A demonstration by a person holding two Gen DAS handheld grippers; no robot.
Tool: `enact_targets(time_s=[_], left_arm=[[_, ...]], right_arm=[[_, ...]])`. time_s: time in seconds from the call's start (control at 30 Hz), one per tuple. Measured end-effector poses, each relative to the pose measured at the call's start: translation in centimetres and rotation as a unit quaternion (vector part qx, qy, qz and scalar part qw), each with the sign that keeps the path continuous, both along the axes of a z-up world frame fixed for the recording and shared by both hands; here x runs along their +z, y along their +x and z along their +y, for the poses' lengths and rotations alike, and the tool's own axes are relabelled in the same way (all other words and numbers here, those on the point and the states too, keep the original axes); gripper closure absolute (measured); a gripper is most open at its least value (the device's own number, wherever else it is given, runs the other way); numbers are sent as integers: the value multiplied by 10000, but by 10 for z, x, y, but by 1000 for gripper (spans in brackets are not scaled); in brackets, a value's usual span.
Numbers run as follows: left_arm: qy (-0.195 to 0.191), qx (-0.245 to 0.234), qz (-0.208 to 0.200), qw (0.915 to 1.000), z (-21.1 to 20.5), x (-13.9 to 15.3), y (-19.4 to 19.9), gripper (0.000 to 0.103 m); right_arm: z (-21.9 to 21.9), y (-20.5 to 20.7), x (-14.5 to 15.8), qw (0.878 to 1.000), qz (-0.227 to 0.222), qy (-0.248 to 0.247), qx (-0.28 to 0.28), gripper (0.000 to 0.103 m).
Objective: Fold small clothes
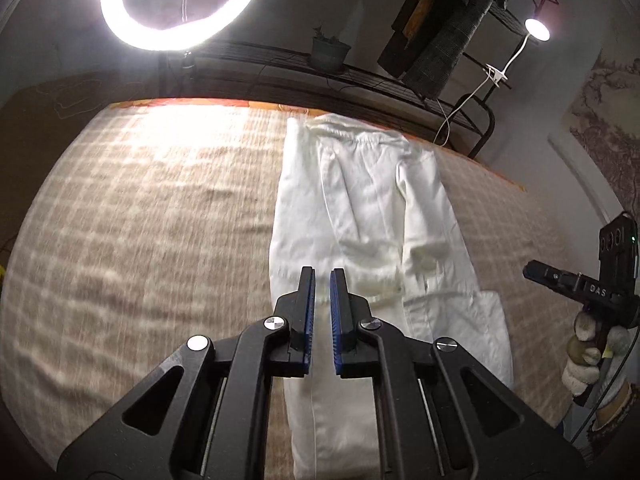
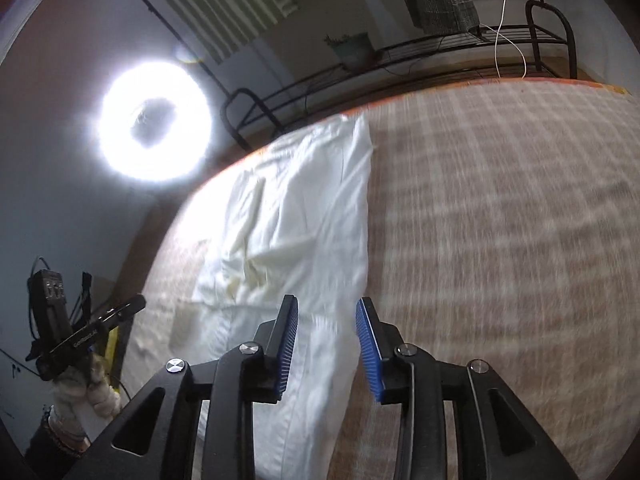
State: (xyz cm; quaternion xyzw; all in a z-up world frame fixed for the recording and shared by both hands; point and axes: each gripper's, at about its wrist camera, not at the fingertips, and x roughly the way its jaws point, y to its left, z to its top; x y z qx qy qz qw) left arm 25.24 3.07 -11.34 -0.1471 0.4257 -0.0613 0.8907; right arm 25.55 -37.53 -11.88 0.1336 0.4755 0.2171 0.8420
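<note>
"DAS" on right claw (image 1: 536, 270)

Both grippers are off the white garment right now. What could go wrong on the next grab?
The white cotton garment lies in loose overlapping layers on the beige checked bedspread, so the left gripper, jaws nearly closed, may pinch only the top layer. The right gripper, open above its edge, could snag bedspread too. Its far end sits near the bed's edge and might slide off.

The checked bed cover (image 1: 140, 208) lies bare on both sides of the white garment (image 1: 360, 208). Past the garment's far end, a black metal rack (image 1: 360, 80) and ring light (image 1: 182, 4) block the way.
</note>
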Motion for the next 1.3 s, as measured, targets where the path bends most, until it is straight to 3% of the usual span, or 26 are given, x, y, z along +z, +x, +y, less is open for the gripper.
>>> enact_targets(time_s=[0.1,0.13,0.3,0.53,0.73,1.2,1.27,1.3], left_arm=[[-134,-42,-130,9998,8,3,25,69],[-207,-51,-140,9997,11,2,33,66],[-299,81,-110,9995,31,-12,77,66],[-233,-53,77,9997,30,-50,128,66],[-555,88,93,9984,36,-72,166,66],[-927,-92,138,9956,22,-91,225,66],[-924,-158,82,9956,19,-91,228,84],[-857,-181,63,9961,17,-90,228,101]], right_arm=[[-2,12,5,10000,-26,83,-15,67],[-2,15,7,9999,-45,98,4,67],[0,40,14,9996,-245,-39,143,66],[6,86,-3,9995,-211,-131,177,65],[19,130,-12,9993,-229,-72,290,65],[34,218,-48,9997,-98,208,89,65],[38,221,-52,9993,-60,334,171,78],[40,222,-54,9991,-43,367,215,83]])
